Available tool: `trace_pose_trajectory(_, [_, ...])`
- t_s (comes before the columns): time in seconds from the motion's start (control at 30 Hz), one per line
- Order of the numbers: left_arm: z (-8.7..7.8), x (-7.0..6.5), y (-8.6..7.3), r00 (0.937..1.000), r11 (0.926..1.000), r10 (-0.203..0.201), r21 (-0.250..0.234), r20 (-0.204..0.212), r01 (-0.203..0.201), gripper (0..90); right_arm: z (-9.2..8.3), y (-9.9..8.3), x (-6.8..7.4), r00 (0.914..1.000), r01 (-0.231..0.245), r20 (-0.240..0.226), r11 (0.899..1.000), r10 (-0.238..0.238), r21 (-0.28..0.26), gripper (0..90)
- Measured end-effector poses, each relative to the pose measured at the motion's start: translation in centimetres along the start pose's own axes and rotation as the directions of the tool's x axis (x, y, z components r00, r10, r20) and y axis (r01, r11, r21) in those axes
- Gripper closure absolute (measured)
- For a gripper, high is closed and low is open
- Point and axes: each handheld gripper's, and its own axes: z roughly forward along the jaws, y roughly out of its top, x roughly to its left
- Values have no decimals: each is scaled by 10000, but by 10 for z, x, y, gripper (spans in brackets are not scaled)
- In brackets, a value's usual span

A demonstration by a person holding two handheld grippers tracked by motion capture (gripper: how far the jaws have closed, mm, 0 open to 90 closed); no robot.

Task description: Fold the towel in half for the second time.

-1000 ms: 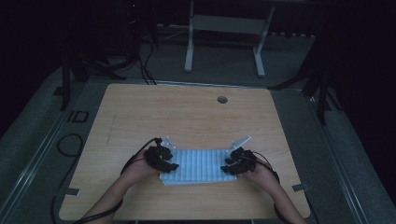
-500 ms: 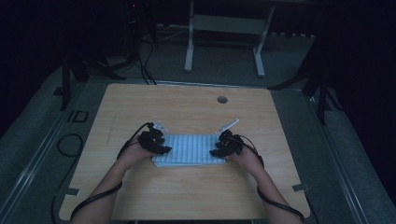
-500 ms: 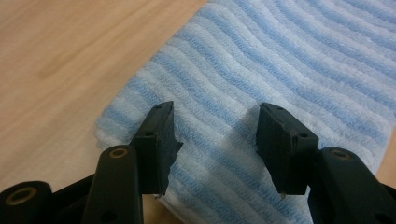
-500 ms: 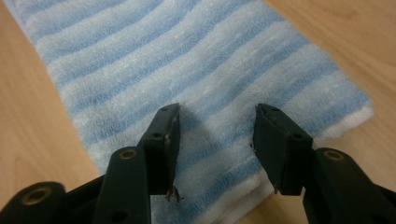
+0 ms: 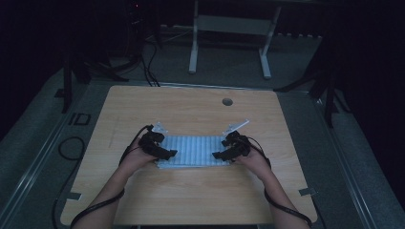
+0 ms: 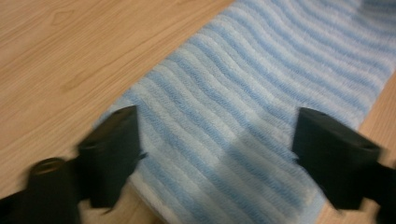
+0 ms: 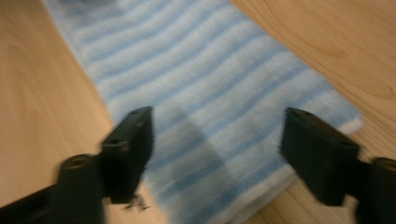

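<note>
A wooden table point(image 5: 191, 114) bears a folded blue-striped towel point(image 5: 193, 151) lying flat near the person's edge; the towel serves as landmark. At the towel's left end hovers the left gripper point(image 5: 167, 153), at its right end the right gripper point(image 5: 218, 155); both have just been opening their jaws, which now stand wide above the cloth, gripping nothing.
</note>
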Motion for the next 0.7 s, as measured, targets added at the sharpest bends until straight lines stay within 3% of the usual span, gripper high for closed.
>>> trace_pose_trajectory(0.1, [-2,-4,-3,9999,9999,-79,-101,139,81,57,-4,-2,3,10000,55,82,9988,-51,-495,154])
trace_pose_trajectory(0.17, [-2,-7,-5,9999,9999,119,-54,67,-119,25,-4,-4,3,9996,158,231,9978,-143,-651,139])
trace_pose_trajectory(0.37, [-9,-9,-9,10000,9993,30,-375,33,-29,25,-5,-9,2,9983,113,574,9977,-75,-670,136])
trace_pose_trajectory(0.43, [-14,-8,-14,9998,9975,-181,-677,-38,178,25,-10,-14,1,9981,4,621,9952,58,-980,140])
trace_pose_trajectory(0.53, [-18,-9,-21,9997,9979,-209,-621,-86,203,25,-13,-21,-2,9995,-46,311,9960,74,-898,142])
trace_pose_trajectory(0.7, [-20,-8,-35,9991,9980,-411,-482,-52,408,24,-19,-36,-7,9990,-190,381,9960,224,-873,143])
